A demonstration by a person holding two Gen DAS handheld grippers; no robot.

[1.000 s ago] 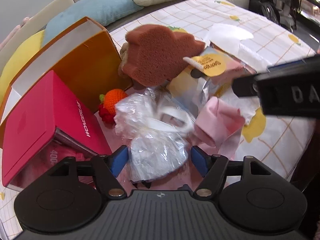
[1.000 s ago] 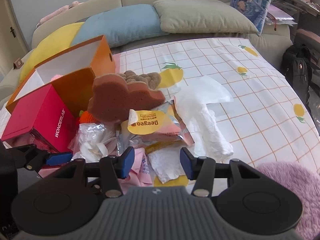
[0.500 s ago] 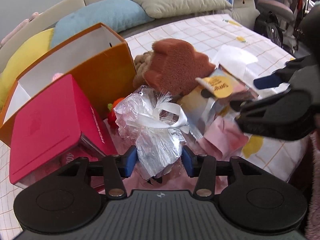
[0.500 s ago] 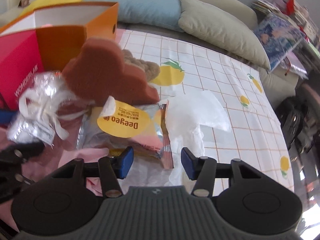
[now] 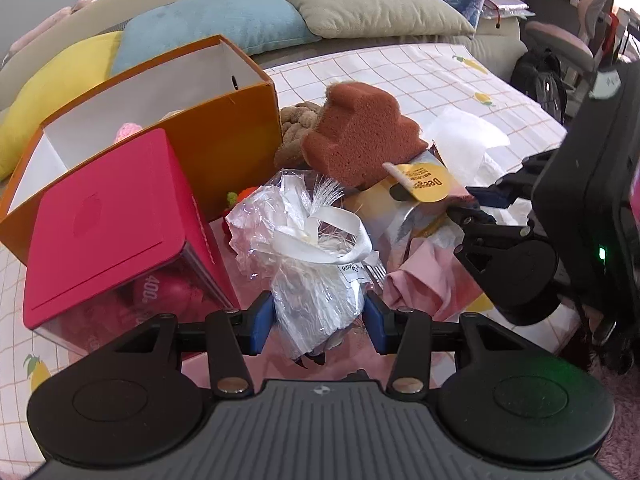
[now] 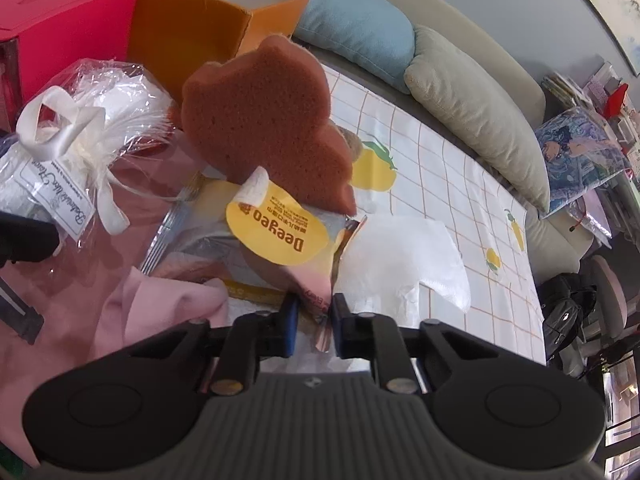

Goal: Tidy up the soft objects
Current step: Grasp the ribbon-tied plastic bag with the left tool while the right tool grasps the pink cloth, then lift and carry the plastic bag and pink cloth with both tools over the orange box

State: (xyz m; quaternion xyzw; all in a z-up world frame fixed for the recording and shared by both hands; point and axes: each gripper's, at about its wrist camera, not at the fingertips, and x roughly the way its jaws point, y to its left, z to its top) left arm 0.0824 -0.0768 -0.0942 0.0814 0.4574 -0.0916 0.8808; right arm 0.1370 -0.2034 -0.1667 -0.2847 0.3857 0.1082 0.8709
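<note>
My left gripper (image 5: 319, 318) is shut on a clear cellophane gift bag (image 5: 308, 248) with a white ribbon and holds it above the bed. The bag also shows in the right wrist view (image 6: 76, 152). My right gripper (image 6: 313, 326) is shut on the corner of a silver snack packet (image 6: 256, 248) with a yellow "Deeyeo" label. A brown bear-shaped sponge (image 6: 264, 120) leans on the packet. A pink cloth (image 6: 132, 316) lies below the packet. The right gripper shows in the left wrist view (image 5: 480, 204) at the packet (image 5: 416, 200).
An open orange box (image 5: 224, 136) and a red box (image 5: 108, 220) stand at the left. A brown plush (image 5: 296, 128) lies behind the sponge (image 5: 360, 136). A white plastic sheet (image 6: 404, 260) lies on the checked bedspread (image 6: 452, 168). Pillows line the back.
My left gripper closed on the cellophane bag and lifted it. My right gripper moved in toward the snack packet and closed on its corner.
</note>
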